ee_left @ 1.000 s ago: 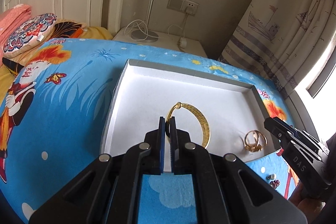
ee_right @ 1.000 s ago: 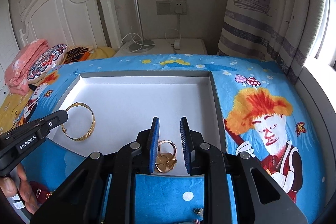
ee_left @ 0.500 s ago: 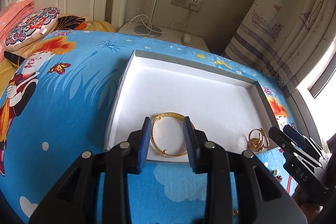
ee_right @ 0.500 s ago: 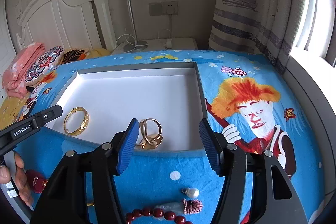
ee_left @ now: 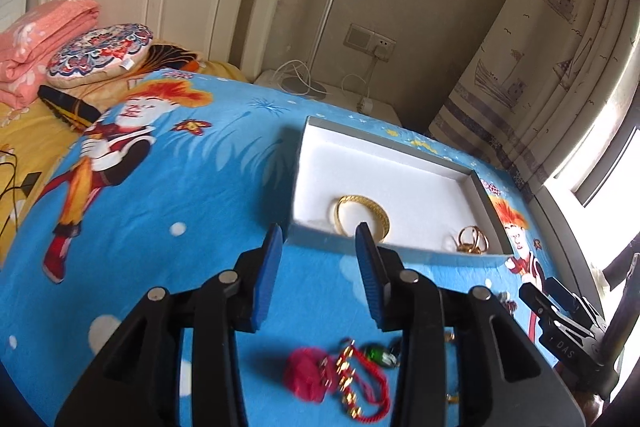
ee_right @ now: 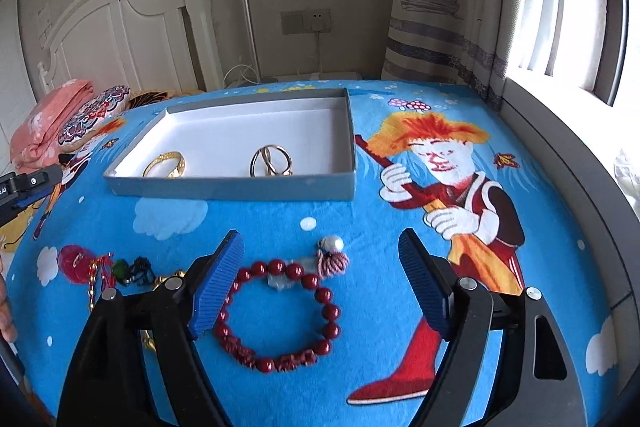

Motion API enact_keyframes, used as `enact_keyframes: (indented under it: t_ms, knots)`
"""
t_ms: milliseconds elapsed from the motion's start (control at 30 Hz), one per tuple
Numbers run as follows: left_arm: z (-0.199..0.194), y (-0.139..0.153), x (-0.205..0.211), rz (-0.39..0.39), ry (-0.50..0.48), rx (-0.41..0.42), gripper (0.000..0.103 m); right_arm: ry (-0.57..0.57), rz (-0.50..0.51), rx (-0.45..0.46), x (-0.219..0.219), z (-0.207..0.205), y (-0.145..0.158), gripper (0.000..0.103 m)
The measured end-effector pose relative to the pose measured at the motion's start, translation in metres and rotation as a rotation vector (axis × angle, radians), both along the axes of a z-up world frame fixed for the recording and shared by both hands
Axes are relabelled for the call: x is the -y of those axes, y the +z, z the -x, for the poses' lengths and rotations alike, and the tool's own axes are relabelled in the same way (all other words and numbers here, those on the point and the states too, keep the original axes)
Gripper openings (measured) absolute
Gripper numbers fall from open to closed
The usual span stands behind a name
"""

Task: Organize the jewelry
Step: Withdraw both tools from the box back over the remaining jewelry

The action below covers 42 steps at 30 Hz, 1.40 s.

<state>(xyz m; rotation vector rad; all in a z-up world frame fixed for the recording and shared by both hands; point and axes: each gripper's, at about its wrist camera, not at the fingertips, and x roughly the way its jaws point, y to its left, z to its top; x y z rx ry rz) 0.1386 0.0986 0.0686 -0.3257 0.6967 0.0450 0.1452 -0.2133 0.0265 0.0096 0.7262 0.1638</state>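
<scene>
Both grippers are spread apart and hold nothing. The left gripper (ee_left: 318, 255) hangs over the bedspread (ee_left: 168, 187), just short of the near wall of the grey tray (ee_right: 232, 187). The right gripper (ee_right: 320, 283) is spread wider and sits above the red bead bracelet (ee_right: 280, 315), which lies flat on the cloth between its fingers.

Tray contents: a gold bangle (ee_right: 165, 165) at the near left, and gold rings (ee_right: 271, 161) to its right, well apart from it. The far half of the tray is bare.

Loose items on the cloth, near left: a pink pouch (ee_left: 306, 373) and a red cord bracelet (ee_left: 360, 383) tangled beside it.

Step in hand, as judged: pick-up of the next piece. The right gripper should descend and close across one side of the bead loop, not its tassel (ee_right: 334, 263), then carry it to the tray
</scene>
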Motion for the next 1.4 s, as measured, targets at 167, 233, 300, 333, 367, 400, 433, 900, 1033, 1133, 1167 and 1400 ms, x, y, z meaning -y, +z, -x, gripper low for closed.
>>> enact_keyframes:
  t_ms: [167,233,300,333,367,400,433,900,1033,1133,1167,1400]
  knots:
    - [0.036,0.0,0.01,-0.015,-0.033,0.007,0.041,0.017,0.015,-0.017,0.001,0.027,-0.009,0.075]
    - [0.046,-0.004,0.017,-0.013,-0.055,-0.002,0.041,0.035,0.024,-0.016,-0.003,0.037,-0.012,0.075]
    - [0.056,-0.009,0.025,-0.017,-0.078,-0.008,0.041,0.059,0.025,-0.015,-0.009,0.045,-0.013,0.076]
    - [0.06,-0.012,0.029,-0.019,-0.091,-0.01,0.041,0.07,0.03,-0.011,-0.012,0.048,-0.014,0.077]
    - [0.065,-0.016,0.033,-0.021,-0.102,-0.014,0.041,0.08,0.041,-0.007,-0.017,0.051,-0.015,0.078]
    - [0.07,-0.02,0.036,-0.019,-0.111,-0.024,0.04,0.09,0.047,-0.006,-0.02,0.053,-0.016,0.078]
    - [0.073,-0.024,0.04,-0.011,-0.122,-0.034,0.04,0.099,0.05,-0.008,-0.024,0.054,-0.018,0.078]
    - [0.063,-0.069,0.062,-0.067,-0.169,-0.137,0.026,0.152,0.08,0.001,-0.041,0.063,-0.02,0.083]
    - [0.058,-0.071,0.075,-0.178,-0.161,-0.134,0.014,0.202,0.088,0.002,-0.052,0.068,-0.02,0.083]
    - [0.058,-0.071,0.076,-0.194,-0.172,-0.13,0.011,0.253,0.099,0.004,-0.065,0.072,-0.02,0.083]
    - [0.059,-0.071,0.076,-0.192,-0.175,-0.129,0.011,0.268,0.1,0.006,-0.068,0.073,-0.02,0.083]
    - [0.062,-0.07,0.076,-0.169,-0.19,-0.124,0.01,0.333,0.122,-0.041,-0.088,0.065,-0.026,0.064]
